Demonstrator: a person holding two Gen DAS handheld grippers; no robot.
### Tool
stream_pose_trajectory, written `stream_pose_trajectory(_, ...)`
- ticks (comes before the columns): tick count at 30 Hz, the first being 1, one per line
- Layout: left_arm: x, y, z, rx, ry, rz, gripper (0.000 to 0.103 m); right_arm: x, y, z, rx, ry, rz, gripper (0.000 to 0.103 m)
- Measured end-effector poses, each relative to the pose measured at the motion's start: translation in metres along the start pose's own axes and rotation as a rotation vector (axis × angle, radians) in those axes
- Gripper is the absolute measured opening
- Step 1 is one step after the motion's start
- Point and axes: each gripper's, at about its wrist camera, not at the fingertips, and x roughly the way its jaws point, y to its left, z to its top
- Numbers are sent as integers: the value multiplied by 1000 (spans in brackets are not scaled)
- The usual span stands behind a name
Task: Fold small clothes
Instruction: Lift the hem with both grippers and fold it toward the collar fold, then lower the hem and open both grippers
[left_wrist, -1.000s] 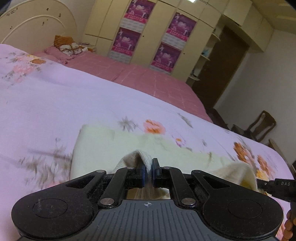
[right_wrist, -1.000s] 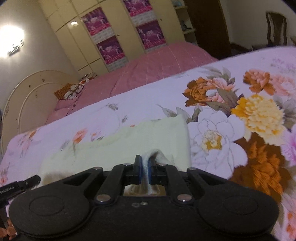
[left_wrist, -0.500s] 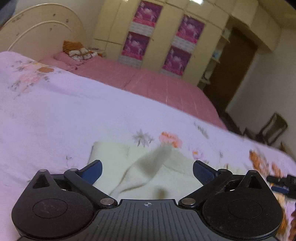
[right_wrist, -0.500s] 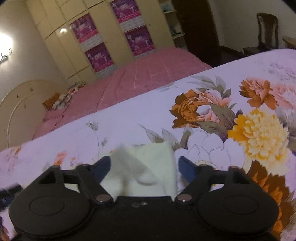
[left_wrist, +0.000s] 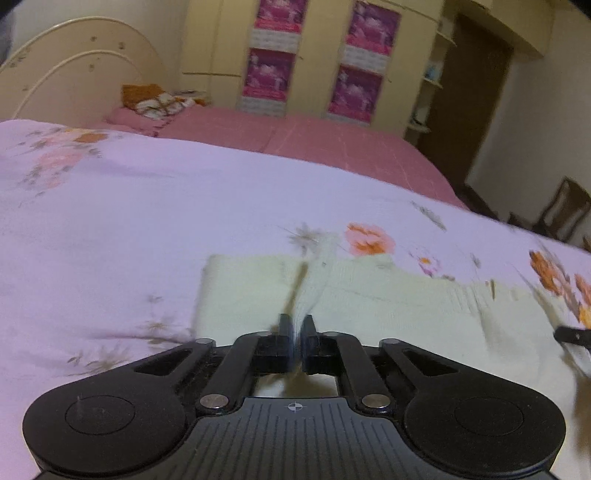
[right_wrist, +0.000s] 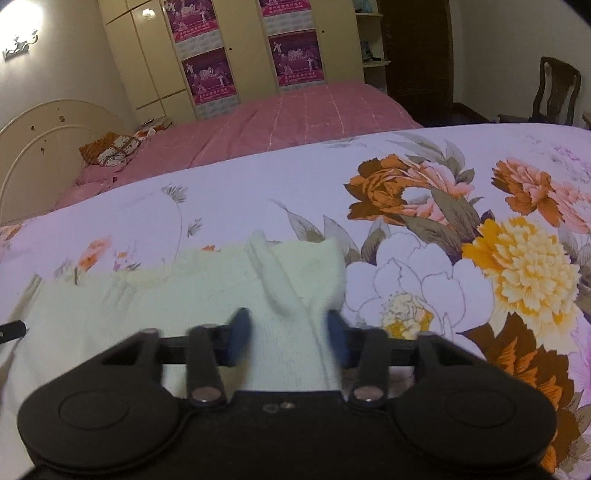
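While the pale cream garment (left_wrist: 388, 306) lies spread across the floral bedspread (left_wrist: 147, 229) in a long band, the folding looks only partly done. Its far edge runs fairly straight in both wrist views, which suggests at least one lengthwise fold is in place, though I cannot tell how many layers there are. The left claw (left_wrist: 298, 325) is pressed together on a raised ridge of the fabric near the garment's left end; motion blur softens the pinch, but cloth clearly rises from between the fingers. The right claw (right_wrist: 288, 332) stands partly spread, its blue pads (right_wrist: 239, 332) on either side of a lifted pleat near the right end, touching or just beside it; whether it grips anything I cannot tell. Judging from this, the ends are not yet brought together: what remains is to fold the band crosswise into a compact packet and smooth it flat. A second bed with a pink cover (right_wrist: 295, 110) stands beyond.
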Motion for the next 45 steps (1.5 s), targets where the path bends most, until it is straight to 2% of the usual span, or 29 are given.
stream_pose_trajectory(1,-3,3,-1,-4,-13,6,4,-3,0,1,3,-7,8,14)
stream_pose_trajectory(4,1,18,-10,-4,-2,38,4,-10,-1,1,-7,-31,18,12)
stream_pose_trajectory(6,3,20,-11,-19,-9,45,4,0,-6,-2,-16,-21,-48,11)
stream_pose_trajectory(7,3,17,-11,-13,-11,52,4,5,-10,-3,-1,-11,-63,13)
stream_pose_trajectory(10,-1,19,-11,-15,-16,56,4,-1,-11,0,11,-58,-105,19)
stream_pose_trajectory(12,-9,21,-12,-28,-23,67,4,-10,-15,4,31,-82,-94,25)
stream_pose_trajectory(14,-19,19,-11,-53,-48,81,5,-18,-17,6,25,-99,-92,24)
stream_pose_trajectory(16,-30,19,-7,-72,-69,57,5,-25,-17,8,15,-120,-98,25)
stream_pose_trajectory(18,-34,11,-5,-48,-78,31,5,-30,-13,9,11,-135,-84,25)
stream_pose_trajectory(20,-32,-2,-1,-21,-78,0,5,-27,-1,9,-23,-127,-51,25)
stream_pose_trajectory(23,-15,-16,4,2,-34,-34,5,-15,18,7,-62,-86,-1,25)
stream_pose_trajectory(25,-1,-24,4,25,-8,-24,5,-6,29,7,-71,-55,19,36)
stream_pose_trajectory(27,13,-23,2,54,17,20,5,2,36,6,-99,-47,20,45)
stream_pose_trajectory(31,16,-4,-3,19,1,36,4,19,30,2,-130,-19,-60,43)
stream_pose_trajectory(35,6,-6,-1,43,12,45,5,16,25,4,-132,-25,-76,41)
stream_pose_trajectory(38,-14,-17,-5,58,10,4,7,-2,34,-2,-145,-46,-24,43)
stream_pose_trajectory(39,-22,-22,-10,67,13,-17,23,-8,39,-6,-158,-46,-5,43)
stream_pose_trajectory(40,-27,-24,-14,71,14,-34,63,-12,45,-10,-165,-45,14,43)
stream_pose_trajectory(42,-40,-33,-27,81,-11,-43,103,-22,56,-22,-180,-36,56,44)
stream_pose_trajectory(43,-45,-37,-33,97,-27,-41,103,-24,62,-28,-192,-27,67,44)
stream_pose_trajectory(45,-44,-45,-43,144,5,-23,103,-28,73,-39,-220,-17,77,44)
